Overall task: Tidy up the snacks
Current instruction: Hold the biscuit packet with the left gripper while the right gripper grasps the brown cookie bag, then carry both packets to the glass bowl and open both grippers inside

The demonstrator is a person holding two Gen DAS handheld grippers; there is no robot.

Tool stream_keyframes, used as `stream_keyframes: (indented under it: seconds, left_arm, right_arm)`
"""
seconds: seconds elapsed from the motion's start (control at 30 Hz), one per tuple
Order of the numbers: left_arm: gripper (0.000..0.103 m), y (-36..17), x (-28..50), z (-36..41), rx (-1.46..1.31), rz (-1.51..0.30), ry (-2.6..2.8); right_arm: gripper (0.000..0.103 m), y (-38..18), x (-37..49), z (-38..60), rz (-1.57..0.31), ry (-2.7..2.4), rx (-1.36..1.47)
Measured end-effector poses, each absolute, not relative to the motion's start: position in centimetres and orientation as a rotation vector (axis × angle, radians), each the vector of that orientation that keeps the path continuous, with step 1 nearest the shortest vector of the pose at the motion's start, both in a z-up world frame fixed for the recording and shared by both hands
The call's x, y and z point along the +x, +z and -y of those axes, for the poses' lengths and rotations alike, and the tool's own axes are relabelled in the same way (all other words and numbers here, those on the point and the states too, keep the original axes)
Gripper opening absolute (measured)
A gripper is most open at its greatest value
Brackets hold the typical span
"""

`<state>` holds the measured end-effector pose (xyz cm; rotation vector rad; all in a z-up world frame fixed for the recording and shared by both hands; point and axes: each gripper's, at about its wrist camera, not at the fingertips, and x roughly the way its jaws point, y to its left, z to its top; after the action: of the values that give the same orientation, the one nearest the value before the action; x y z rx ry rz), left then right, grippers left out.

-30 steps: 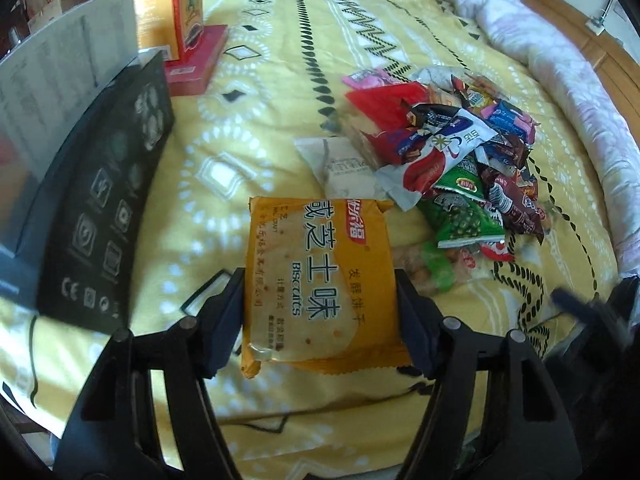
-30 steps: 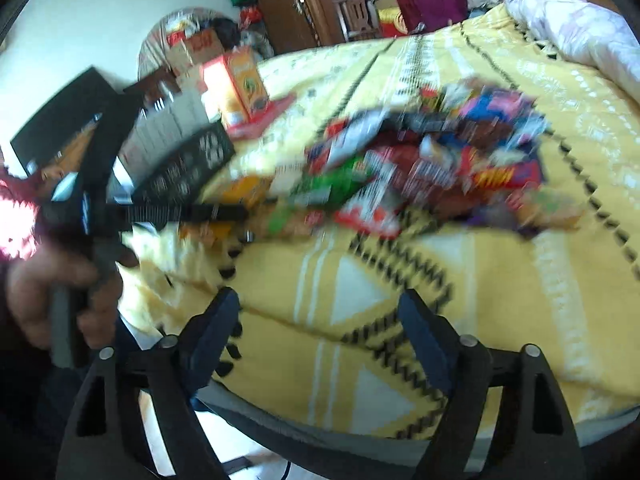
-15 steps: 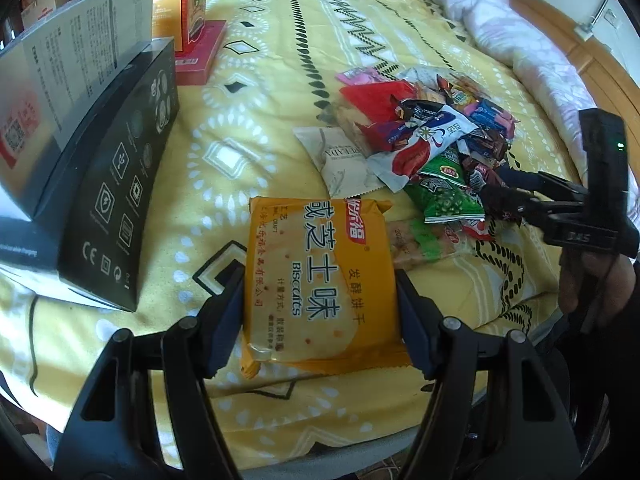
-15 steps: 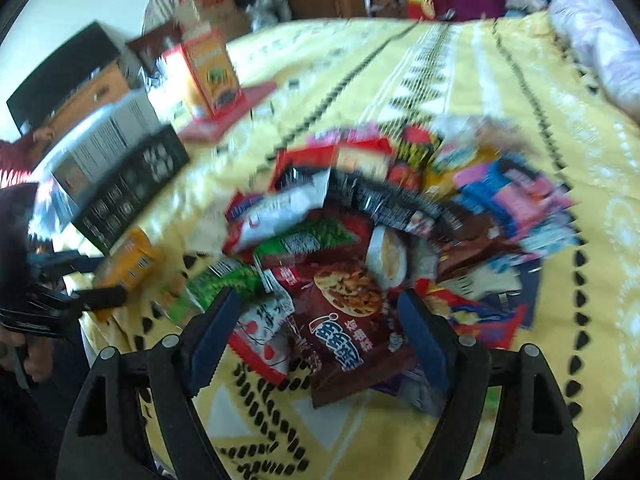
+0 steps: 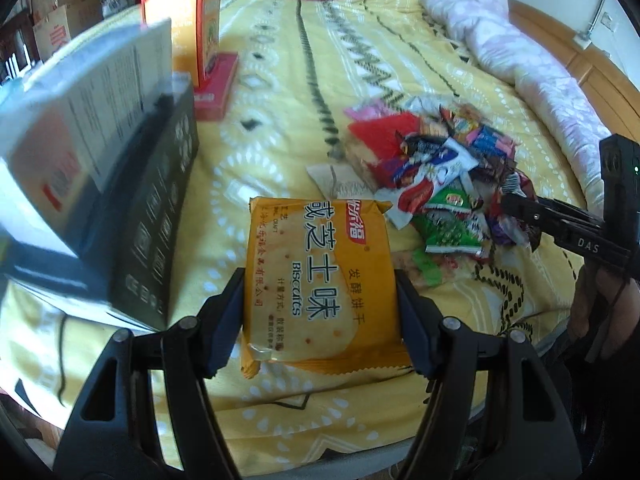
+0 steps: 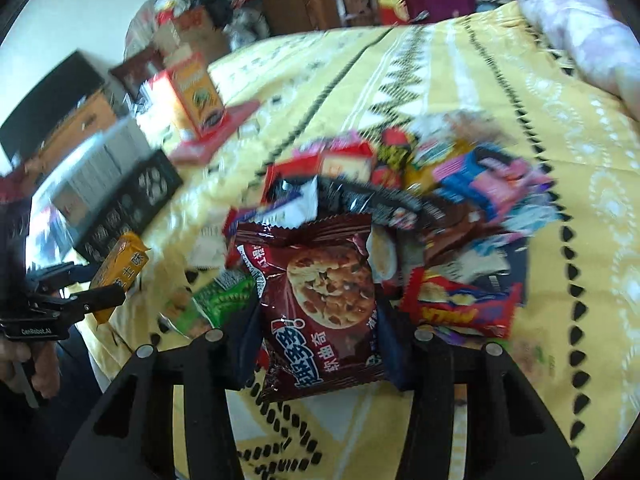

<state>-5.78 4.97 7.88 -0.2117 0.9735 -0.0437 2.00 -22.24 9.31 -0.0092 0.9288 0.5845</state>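
maroon cookie packet [image 6: 320,300] now sits between right gripper [image 6: 316,344] pads; jaws have just been closing, we read them clamped on it at near edge of snack pile [image 6: 420,208]. left gripper [image 5: 320,320] clamped on yellow biscuit pack [image 5: 320,280], held above bedspread [image 5: 280,80] near black box [image 5: 152,208]. we judge second snack secured, sorting can proceed.

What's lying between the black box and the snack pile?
Bare yellow bedspread between the black box and the snack pile, apart from the held biscuit packet; left wrist view.
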Motion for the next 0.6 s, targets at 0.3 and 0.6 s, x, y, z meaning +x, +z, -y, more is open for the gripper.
stream_keyframes:
  seconds: [0.3, 0.6]
  left_arm:
    - [0.07, 15.1, -6.5, -7.3, -0.17, -0.788, 0.003]
    - [0.07, 22.9, -10.0, -19.4, -0.245, -0.599, 0.223]
  right_arm:
    - [0.053, 17.4, 1.3, 20.9, -0.764, 0.597, 0.038]
    - [0.053, 26.6, 1.8, 9.8, -0.63, 0.779, 0.012]
